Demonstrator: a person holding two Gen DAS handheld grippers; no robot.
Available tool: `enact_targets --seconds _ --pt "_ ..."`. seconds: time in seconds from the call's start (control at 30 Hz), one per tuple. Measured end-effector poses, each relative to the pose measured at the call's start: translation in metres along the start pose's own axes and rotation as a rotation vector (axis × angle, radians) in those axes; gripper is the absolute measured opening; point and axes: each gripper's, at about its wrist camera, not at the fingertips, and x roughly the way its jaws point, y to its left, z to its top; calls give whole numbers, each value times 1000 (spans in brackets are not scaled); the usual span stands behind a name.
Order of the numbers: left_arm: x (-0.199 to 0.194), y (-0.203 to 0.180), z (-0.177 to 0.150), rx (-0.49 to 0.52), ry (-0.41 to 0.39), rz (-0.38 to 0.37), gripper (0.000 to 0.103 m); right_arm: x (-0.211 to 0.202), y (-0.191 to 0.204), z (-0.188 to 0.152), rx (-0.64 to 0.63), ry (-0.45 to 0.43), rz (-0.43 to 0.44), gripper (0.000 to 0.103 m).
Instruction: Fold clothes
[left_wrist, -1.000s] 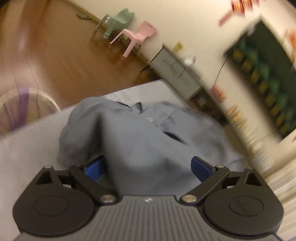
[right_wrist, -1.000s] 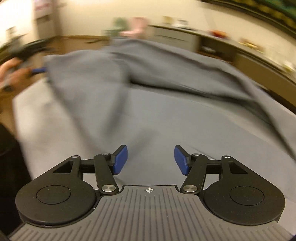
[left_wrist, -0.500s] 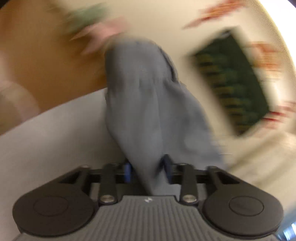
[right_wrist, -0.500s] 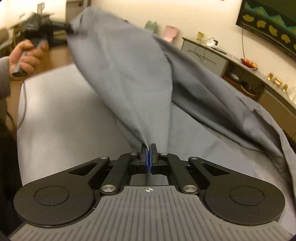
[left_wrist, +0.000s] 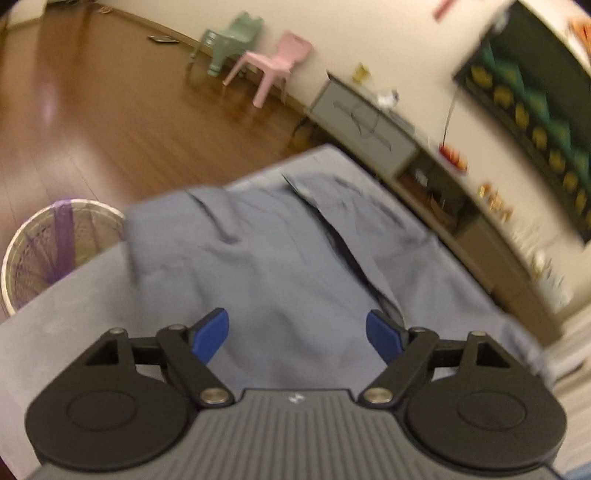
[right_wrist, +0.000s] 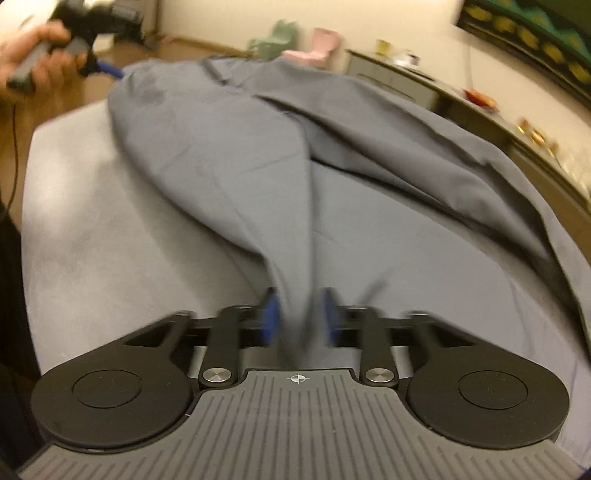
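A grey-blue garment (left_wrist: 280, 258) lies spread on the light grey table (left_wrist: 74, 332), its dark opening running down the middle. My left gripper (left_wrist: 297, 336) is open just above the garment's near edge, holding nothing. It also shows in the right wrist view (right_wrist: 107, 68), held in a hand at the garment's far left corner. My right gripper (right_wrist: 301, 319) has its blue pads a little apart, with a fold of the garment (right_wrist: 258, 166) still between them; the frame is blurred there.
A round woven basket (left_wrist: 55, 247) stands on the wooden floor left of the table. A pink chair (left_wrist: 273, 62) and a green chair (left_wrist: 229, 40) stand by the far wall. A low cabinet (left_wrist: 369, 122) runs along the wall on the right.
The garment was lifted high by both shut grippers and now lies on the table. My left gripper has opened and let go. My right gripper's pads have parted slightly.
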Motion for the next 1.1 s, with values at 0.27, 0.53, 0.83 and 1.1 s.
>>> enact_targets --seconds 0.27,0.53,0.83,1.1 --pt "59 -14 -7 -43 120 82 90 -93 -136 -119 953 6 20 60" --pt "83 -39 8 -50 93 -208 0 -98 -183 -169 1307 -80 -46 61" --pt "-2 8 34 -31 -180 -209 27 -126 -180 -132 1117 -80 -376 13" --pt "54 45 101 5 -11 41 80 -84 -16 -15 307 -51 -123 61"
